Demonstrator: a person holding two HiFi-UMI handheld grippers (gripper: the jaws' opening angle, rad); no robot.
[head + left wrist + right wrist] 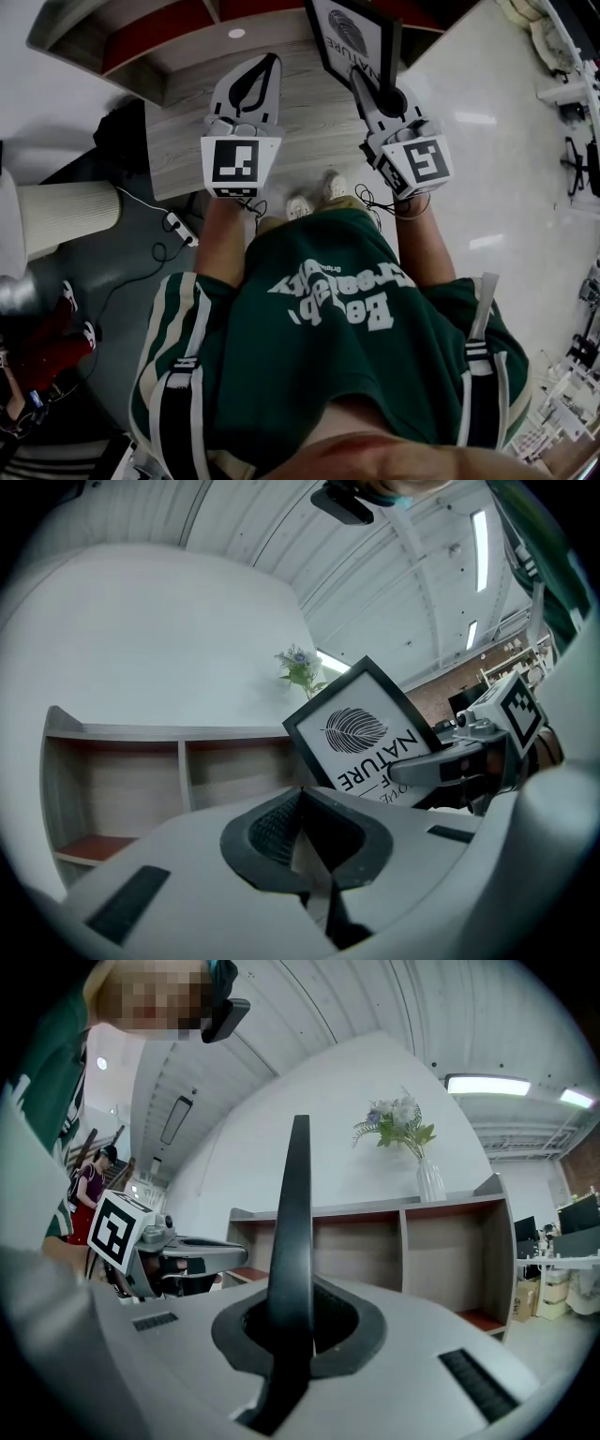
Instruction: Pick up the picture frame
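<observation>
The picture frame (349, 36) is black-edged, with a white print of a leaf and the word NATURE. It hangs in the air above the wooden shelf top (187, 141), and my right gripper (373, 89) is shut on its lower edge. In the right gripper view the frame (299, 1213) shows edge-on as a dark upright bar clamped between the jaws. In the left gripper view the frame (366, 733) is tilted, with the right gripper (459, 761) on its lower corner. My left gripper (270, 64) hovers to the left of the frame, shut and holding nothing.
A low wooden shelf unit (403, 1241) with red-backed compartments stands against a white wall. A glass vase of flowers (412, 1147) stands on top of it. On the floor lie a power strip (178, 228) and its cable beside a white ribbed cylinder (66, 216).
</observation>
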